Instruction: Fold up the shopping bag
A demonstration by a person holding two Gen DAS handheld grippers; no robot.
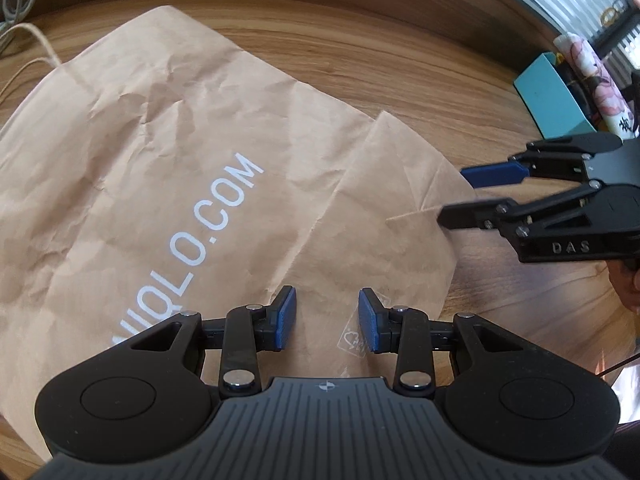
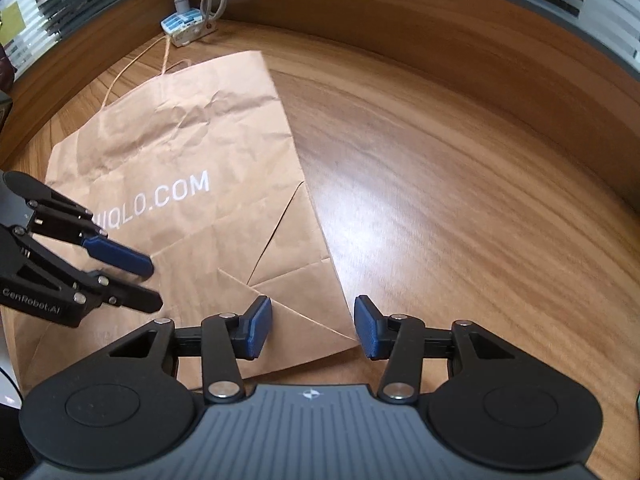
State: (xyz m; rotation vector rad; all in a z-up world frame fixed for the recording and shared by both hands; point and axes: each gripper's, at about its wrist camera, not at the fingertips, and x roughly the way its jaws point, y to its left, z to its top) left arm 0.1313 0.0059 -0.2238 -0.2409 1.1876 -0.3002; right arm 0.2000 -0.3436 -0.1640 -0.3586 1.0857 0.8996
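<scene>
A crumpled brown paper shopping bag (image 1: 168,168) with white "UNIQLO.COM" lettering lies flat on the wooden table; it also shows in the right wrist view (image 2: 188,152). Its folded bottom flap (image 2: 288,280) faces the grippers, and its string handles (image 2: 136,60) lie at the far end. My left gripper (image 1: 327,318) is open and empty, low over the bag's bottom edge. My right gripper (image 2: 313,328) is open and empty, straddling the bag's bottom right corner. Each gripper shows in the other's view, the right one (image 1: 460,196) and the left one (image 2: 154,284).
A white power strip (image 2: 186,26) with cables sits by the wooden back wall beyond the bag. A teal box (image 1: 556,96) and a floral item (image 1: 600,80) stand at the table's right. Bare wooden tabletop (image 2: 460,200) lies right of the bag.
</scene>
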